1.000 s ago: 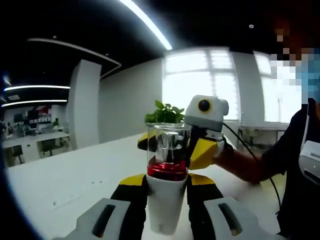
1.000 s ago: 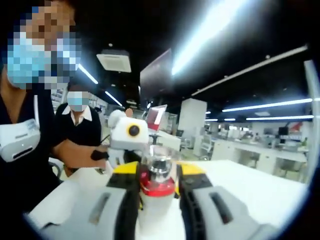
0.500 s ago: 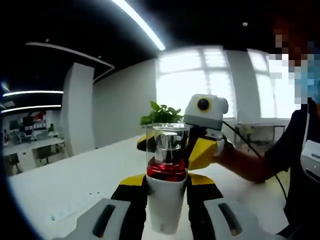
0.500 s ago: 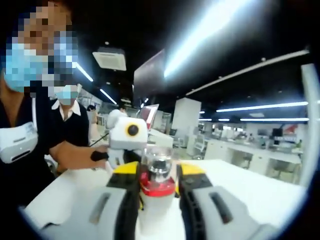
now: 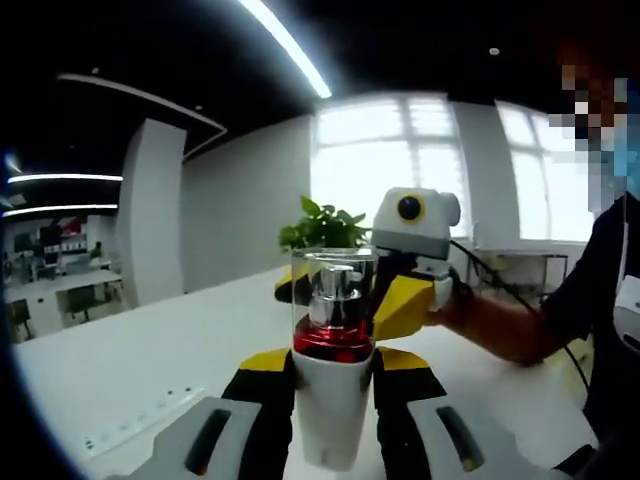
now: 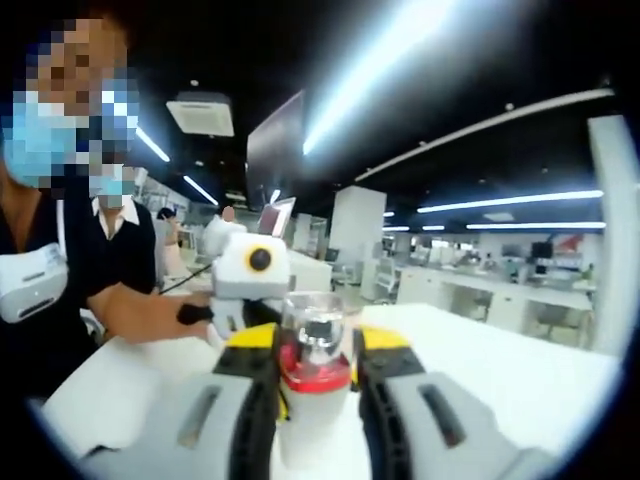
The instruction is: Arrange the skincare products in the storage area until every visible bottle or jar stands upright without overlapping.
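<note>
A skincare bottle (image 5: 332, 410) with a white body, a red collar and a clear cap stands upright between the black-and-yellow jaws of my left gripper (image 5: 333, 372), which is shut on its body. Just past the clear cap in the left gripper view, my right gripper (image 5: 345, 295) closes in with its yellow jaws on either side. From the right gripper view the same bottle (image 6: 312, 400) sits clamped in my right gripper (image 6: 313, 345), with the left gripper (image 6: 245, 300) directly behind it. The bottle is held above a white table (image 5: 140, 370).
A green potted plant (image 5: 322, 228) stands behind the bottle near the windows. A person's forearm (image 5: 500, 325) reaches in from the right. A second person (image 6: 125, 250) stands behind, and office desks (image 6: 500, 300) fill the far room.
Both cameras have swung slightly, shifting the background. The bottle stays clamped between both grippers in the same pose.
</note>
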The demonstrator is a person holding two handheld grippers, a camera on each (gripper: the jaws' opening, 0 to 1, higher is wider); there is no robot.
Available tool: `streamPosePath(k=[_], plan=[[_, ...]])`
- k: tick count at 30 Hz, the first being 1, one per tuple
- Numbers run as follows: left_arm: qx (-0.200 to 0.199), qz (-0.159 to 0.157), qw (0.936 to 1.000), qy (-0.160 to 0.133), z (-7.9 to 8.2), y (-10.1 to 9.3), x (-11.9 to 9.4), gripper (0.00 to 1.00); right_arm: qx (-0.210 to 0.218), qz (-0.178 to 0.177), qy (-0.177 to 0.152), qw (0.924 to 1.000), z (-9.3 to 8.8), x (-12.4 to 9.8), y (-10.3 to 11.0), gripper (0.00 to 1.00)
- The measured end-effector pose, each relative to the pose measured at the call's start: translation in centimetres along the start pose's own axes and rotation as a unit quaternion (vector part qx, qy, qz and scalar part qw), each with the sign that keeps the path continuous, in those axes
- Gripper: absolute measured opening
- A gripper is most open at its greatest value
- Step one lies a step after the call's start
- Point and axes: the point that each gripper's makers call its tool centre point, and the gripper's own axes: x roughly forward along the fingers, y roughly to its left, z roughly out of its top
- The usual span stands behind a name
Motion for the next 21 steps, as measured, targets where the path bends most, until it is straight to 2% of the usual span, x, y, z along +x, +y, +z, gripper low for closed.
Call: streamPosePath(k=[9,21], plan=[[-0.005,-0.002,1.0,-0.001,-0.7,0.0,1.5,0.3,0.001,-0.014,0.012,0.9998,-1.0,-1.0,-1.0,0.28],[-0.01,0.0,0.9999,-0.005,-1.7,1.4,4.4,0.3,-0.006,-0.036,0.027,0.999,-2.8,-2.3,-3.5,0.28]])
